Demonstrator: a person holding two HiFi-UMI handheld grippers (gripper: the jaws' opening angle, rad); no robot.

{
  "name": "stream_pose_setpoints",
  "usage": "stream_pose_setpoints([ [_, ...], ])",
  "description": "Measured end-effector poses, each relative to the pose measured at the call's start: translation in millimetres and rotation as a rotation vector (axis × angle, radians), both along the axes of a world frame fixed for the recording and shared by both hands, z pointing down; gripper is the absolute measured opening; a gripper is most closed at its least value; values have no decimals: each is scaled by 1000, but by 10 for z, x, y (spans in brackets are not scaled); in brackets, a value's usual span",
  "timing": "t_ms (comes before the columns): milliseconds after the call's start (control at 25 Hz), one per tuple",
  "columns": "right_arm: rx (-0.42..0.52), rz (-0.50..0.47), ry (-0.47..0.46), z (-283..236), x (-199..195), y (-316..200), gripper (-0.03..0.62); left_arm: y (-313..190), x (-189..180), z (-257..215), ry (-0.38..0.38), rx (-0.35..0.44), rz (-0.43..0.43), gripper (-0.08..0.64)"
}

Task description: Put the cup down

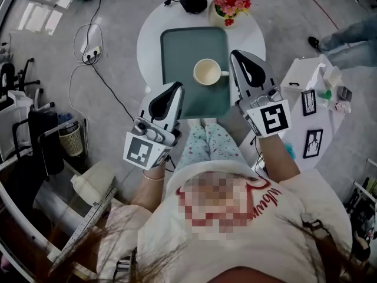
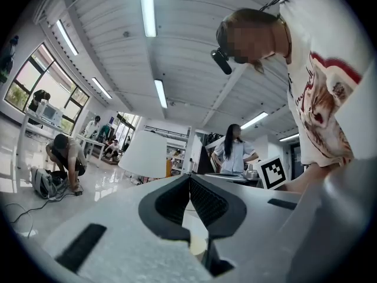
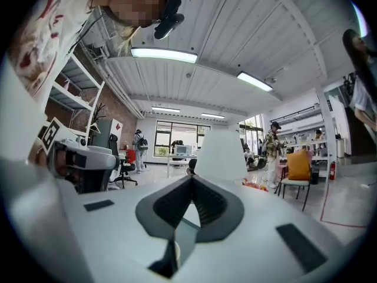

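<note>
Cup (image 1: pixel 207 72): a round, smooth cream mug is being carried upright on the tray, close to the tray's right edge. Its handle is being pointed toward that edge and its plain pale inside is being shown.
Tray (image 1: pixel 177 99): a dull green rectangle with rounded corners and a raised rim is being borne by the table, reaching toward the table's near edge.
Table (image 1: pixel 150 40): a round white top is being shown.
Flowers (image 1: pixel 231 0): red, pink and yellow blooms are being held in a pale pot at the table's far edge, just beyond the tray's far right corner.
Left gripper (image 1: pixel 176 86): white shell, dark ribbed pads. The jaws are being held pressed together on nothing, by the tray's left edge.
Right gripper (image 1: pixel 234 55): the jaws are being held tip to tip, nothing between them, just beside the tray's right edge, near the cup's handle but apart from it.
Floor (image 1: pixel 118 16): a grey, glossy surface is being crossed by a black cable (image 1: pixel 105 81) left of the table.
Room: a white ribbed ceiling (image 2: pixel 194 58) is being lit by strip lights.
</note>
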State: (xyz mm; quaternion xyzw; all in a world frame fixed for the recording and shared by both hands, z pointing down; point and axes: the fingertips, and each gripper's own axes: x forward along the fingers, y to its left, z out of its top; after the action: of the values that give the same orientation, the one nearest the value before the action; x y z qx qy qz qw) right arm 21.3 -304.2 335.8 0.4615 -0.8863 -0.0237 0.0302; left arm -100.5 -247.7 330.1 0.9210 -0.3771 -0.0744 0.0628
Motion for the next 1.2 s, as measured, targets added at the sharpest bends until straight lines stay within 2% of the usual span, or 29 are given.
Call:
stream_pose_setpoints([
  [440,88,-6,-15,-726,117,-100,28,-59,37,-503,-8,89,-16,14],
  [680,99,-75,11,-1062,-2,-8,28,-38,69,-761,-27,134,-19,14],
  [920,106,-142,17,-1140,-102,184,28,67,213,-861,-29,161,-23,15],
  [1200,117,-198,6,-1159,-68,392,28,231,311,-918,-39,184,-70,15],
])
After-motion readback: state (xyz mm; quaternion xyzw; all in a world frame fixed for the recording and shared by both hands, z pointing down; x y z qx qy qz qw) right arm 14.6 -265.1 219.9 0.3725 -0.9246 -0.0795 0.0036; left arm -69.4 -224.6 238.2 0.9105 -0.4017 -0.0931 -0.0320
